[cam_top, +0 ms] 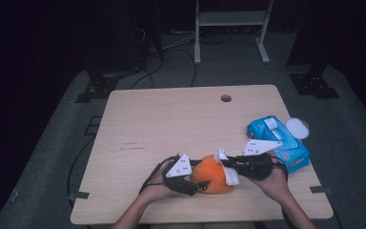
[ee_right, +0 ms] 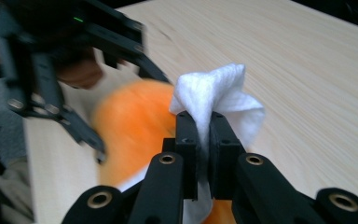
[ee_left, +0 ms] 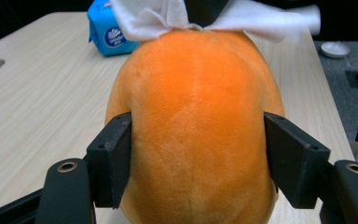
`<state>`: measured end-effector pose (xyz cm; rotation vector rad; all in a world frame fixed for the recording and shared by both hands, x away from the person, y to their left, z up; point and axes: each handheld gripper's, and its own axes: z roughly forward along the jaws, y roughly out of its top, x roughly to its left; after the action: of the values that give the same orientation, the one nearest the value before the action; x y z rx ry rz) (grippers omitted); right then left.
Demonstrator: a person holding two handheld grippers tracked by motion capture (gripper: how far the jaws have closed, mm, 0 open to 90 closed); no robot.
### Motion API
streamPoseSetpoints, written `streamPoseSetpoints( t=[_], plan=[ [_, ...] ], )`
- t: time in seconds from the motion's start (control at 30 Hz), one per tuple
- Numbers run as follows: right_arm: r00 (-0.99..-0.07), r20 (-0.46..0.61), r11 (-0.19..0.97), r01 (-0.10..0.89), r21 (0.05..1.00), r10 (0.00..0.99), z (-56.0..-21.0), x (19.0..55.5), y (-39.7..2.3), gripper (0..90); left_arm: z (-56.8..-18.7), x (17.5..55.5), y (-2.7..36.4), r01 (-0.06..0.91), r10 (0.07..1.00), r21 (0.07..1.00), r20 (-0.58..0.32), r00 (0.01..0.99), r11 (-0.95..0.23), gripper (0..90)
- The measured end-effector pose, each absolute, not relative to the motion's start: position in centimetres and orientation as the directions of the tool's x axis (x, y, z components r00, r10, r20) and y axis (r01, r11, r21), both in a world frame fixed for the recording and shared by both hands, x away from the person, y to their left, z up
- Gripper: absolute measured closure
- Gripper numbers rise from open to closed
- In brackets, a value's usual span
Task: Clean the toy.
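The orange plush toy [cam_top: 210, 175] lies near the front edge of the table [cam_top: 171, 119], at about 6 o'clock from the table's middle, between your two hands. Your left gripper [cam_top: 201, 185] sits at its 9 o'clock side in the high view; in the left gripper view the toy [ee_left: 193, 135] fills the space between the two black jaws, whose pads press against its flanks on either side, so you are gripping the toy there. Your right gripper [cam_top: 229, 164] comes in from the toy's 3 o'clock side, and its jaws are clamped tight on a white wipe [ee_right: 219, 100], which bunches up above the pads in the right gripper view and drapes over the toy's far end, touching the plush. In the left gripper view that wipe [ee_left: 168, 16] lies across the toy's top at 12 o'clock. Beyond your right hand [cam_top: 276, 183], at about 2 o'clock from the toy, a blue pack of wipes [cam_top: 279, 142] rests on the table with its white lid flipped open.
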<state>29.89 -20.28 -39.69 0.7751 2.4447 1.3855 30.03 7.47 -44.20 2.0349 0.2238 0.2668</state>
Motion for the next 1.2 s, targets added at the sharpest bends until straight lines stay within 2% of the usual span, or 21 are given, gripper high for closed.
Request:
streamPoseSetpoints(
  t=[0.13, 0.2, 0.33, 0.4, 0.53, 0.7, 0.77, 0.9, 1.0, 1.2],
  plan=[
    [-0.82, 0.093, 0.391, 0.365, 0.845, 0.565, -40.2, 30.0, -21.4, 83.8, -44.0, 30.0, 7.1, 0.056, 0.266, 0.885, 0.078, 0.961, -0.462, 28.4],
    [-0.822, 0.09, 0.394, 0.362, 0.845, 0.563, -40.2, 29.9, -21.1, 83.8, -43.8, 30.1, 7.0, 0.08, 0.265, 0.876, 0.057, 0.963, -0.476, 22.6],
    [-0.828, 0.09, 0.402, 0.36, 0.842, 0.553, -40.2, 29.8, -20.7, 83.8, -43.7, 31.1, 7.4, 0.215, 0.323, 0.87, -0.07, 0.944, -0.443, 12.1],
    [-0.827, 0.089, 0.403, 0.361, 0.841, 0.555, -40.2, 29.8, -20.7, 83.8, -44.1, 31.3, 7.4, 0.249, 0.331, 0.867, -0.105, 0.938, -0.431, 11.9],
    [-0.825, 0.088, 0.397, 0.358, 0.845, 0.558, -39.8, 29.8, -20.7, 83.8, -43.6, 30.5, 6.8, 0.165, 0.33, 0.875, -0.006, 0.944, -0.456, 26.0],
    [-0.871, 0.069, 0.402, 0.294, 0.867, 0.487, -38.4, 28.7, -18.3, 83.7, -43.0, 29.0, 5.1, 0.051, 0.297, 0.868, 0.114, 0.948, -0.495, 28.4],
    [-0.887, 0.029, 0.446, 0.259, 0.857, 0.46, -38.3, 28.1, -16.9, 83.7, -42.9, 28.5, 4.8, 0.016, 0.279, 0.855, 0.152, 0.948, -0.518, 28.2],
    [-0.879, 0.025, 0.452, 0.269, 0.851, 0.477, -38.5, 28.3, -17.3, 83.7, -43.2, 29.0, 5.3, 0.073, 0.297, 0.876, 0.082, 0.952, -0.476, 24.5],
    [-0.87, 0.044, 0.434, 0.288, 0.854, 0.491, -38.5, 28.4, -17.7, 83.8, -43.0, 28.8, 5.0, 0.054, 0.296, 0.874, 0.105, 0.95, -0.484, 25.9],
    [-0.891, 0.049, 0.452, 0.276, 0.848, 0.451, -38.9, 27.9, -16.1, 83.8, -43.1, 28.7, 5.1, 0.048, 0.294, 0.868, 0.115, 0.949, -0.494, 27.7]
  ],
)
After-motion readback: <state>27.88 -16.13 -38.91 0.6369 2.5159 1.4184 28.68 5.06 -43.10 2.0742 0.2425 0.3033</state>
